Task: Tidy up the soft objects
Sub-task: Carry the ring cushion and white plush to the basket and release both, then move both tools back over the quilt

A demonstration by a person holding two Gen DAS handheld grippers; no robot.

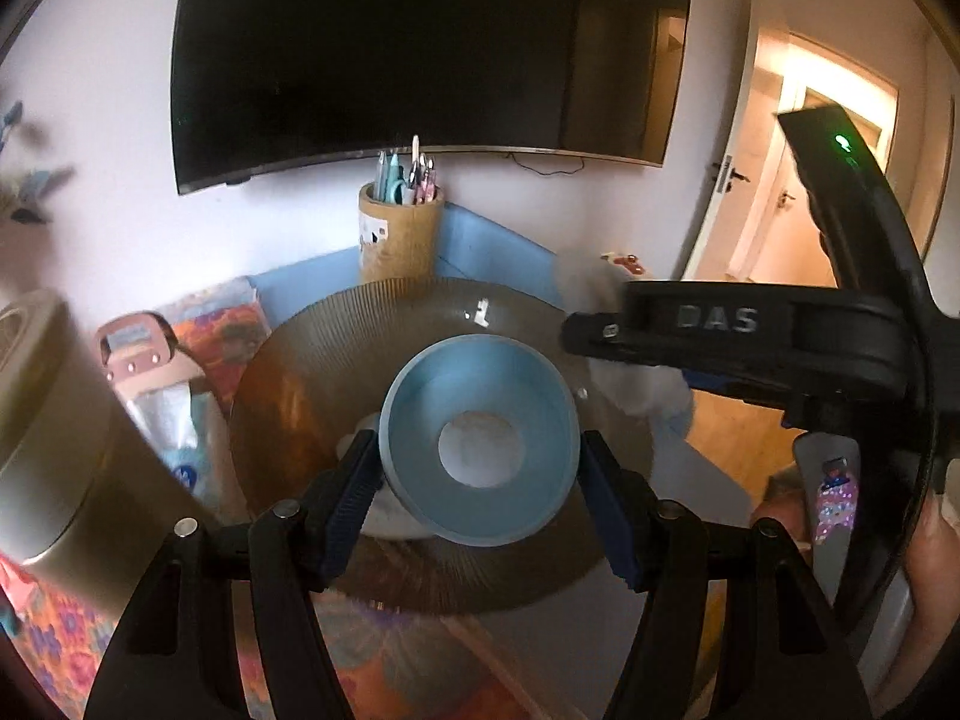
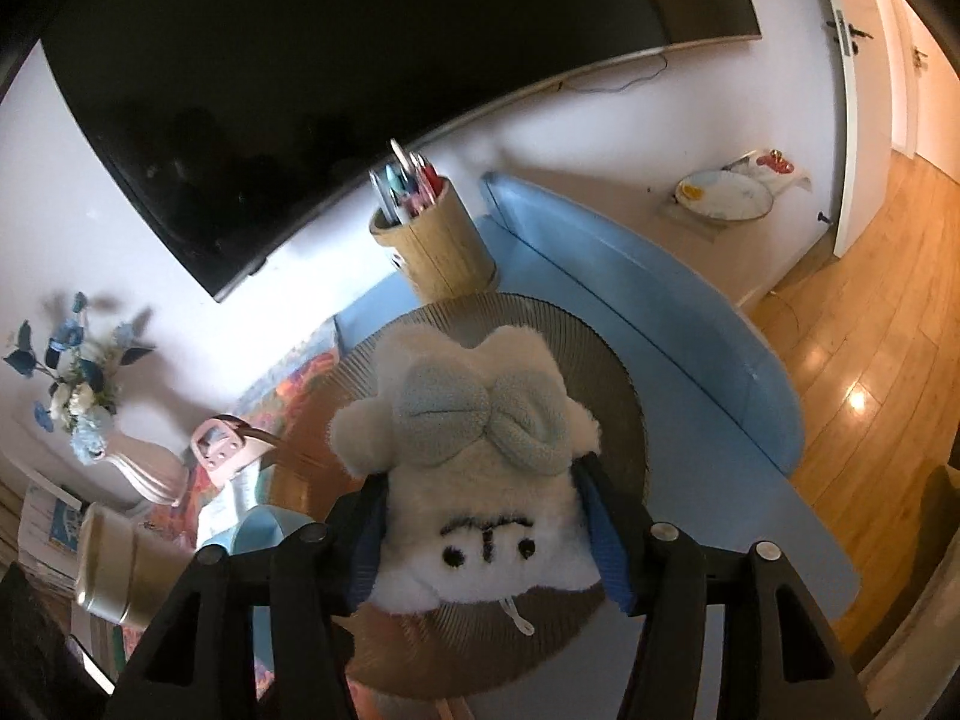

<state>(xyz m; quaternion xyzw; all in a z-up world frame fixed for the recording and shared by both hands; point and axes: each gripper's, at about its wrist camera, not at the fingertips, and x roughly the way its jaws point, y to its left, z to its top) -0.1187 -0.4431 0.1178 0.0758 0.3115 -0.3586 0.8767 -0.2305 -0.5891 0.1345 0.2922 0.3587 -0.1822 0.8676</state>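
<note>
While the right gripper [image 2: 480,516] pinches the plush [image 2: 474,450] (over the tray [image 2: 618,420]), blue table edge [image 2: 774,420] borders open floor.

Black left gripper [image 1: 480,468] and right gripper [image 2: 480,516], blue ribbed pads, silver screws

Both wrist cameras look forward and steeply down along their jaws, close over the round mat [image 1: 288,384] on the desk [image 2: 690,324]. Both also take in the pen cup [image 1: 401,234] and the TV [image 1: 420,42] on the wall beyond.
</note>
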